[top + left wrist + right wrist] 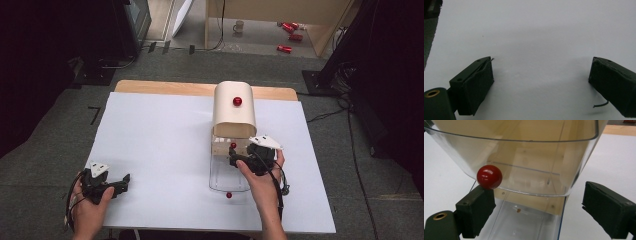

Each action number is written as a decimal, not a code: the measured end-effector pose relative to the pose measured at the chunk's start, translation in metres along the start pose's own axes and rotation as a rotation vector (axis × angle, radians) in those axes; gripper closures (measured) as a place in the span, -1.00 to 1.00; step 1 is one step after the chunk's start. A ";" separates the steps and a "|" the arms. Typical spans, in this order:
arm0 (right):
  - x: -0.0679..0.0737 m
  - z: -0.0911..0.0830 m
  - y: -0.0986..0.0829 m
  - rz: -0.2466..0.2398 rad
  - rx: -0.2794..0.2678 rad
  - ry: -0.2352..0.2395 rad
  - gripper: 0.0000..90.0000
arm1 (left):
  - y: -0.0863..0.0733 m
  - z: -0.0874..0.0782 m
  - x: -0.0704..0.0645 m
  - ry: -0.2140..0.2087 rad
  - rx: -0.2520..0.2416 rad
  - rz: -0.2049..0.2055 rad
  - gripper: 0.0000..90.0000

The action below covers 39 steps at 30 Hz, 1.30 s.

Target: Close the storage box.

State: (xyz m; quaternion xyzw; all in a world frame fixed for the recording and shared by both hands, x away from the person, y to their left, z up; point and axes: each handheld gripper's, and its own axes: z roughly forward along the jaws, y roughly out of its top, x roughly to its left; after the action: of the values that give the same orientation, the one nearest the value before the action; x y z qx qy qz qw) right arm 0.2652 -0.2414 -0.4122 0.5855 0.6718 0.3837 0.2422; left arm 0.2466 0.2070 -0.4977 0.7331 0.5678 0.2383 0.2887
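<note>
A box stands at the table's middle back, with a cream curved cover (234, 112) bearing a red knob (237, 101). A clear curved flap (529, 157) with its own red knob (489, 176) hangs at the box's front. Below it a clear tray (225, 175) lies flat on the table, with a third red knob (229, 195) at its front edge. My right gripper (535, 205) is open at the flap, and its left jaw sits right under the flap's knob (233, 145). My left gripper (541, 75) is open over bare table at the front left (122, 182).
A white sheet (160, 150) covers the wooden table (165, 88). Beyond the table, on the floor, are a mug (239, 26) and several red cans (290, 30). Dark stands and cables flank both sides.
</note>
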 end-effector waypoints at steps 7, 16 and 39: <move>-0.003 0.007 0.003 0.018 0.005 -0.011 -0.79 | 0.000 0.000 0.000 0.000 0.001 0.000 -0.88; -0.013 0.002 -0.006 0.025 0.003 -0.030 -0.79 | 0.000 0.000 0.000 0.000 0.000 0.000 -0.88; -0.009 -0.044 -0.082 0.019 0.031 0.049 -0.79 | 0.000 0.000 0.000 0.000 0.000 -0.001 -0.88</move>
State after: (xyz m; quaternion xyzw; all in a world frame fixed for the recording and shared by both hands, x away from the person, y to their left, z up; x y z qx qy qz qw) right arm 0.1838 -0.2620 -0.4530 0.5860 0.6778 0.3896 0.2129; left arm 0.2466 0.2069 -0.4977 0.7326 0.5683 0.2384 0.2890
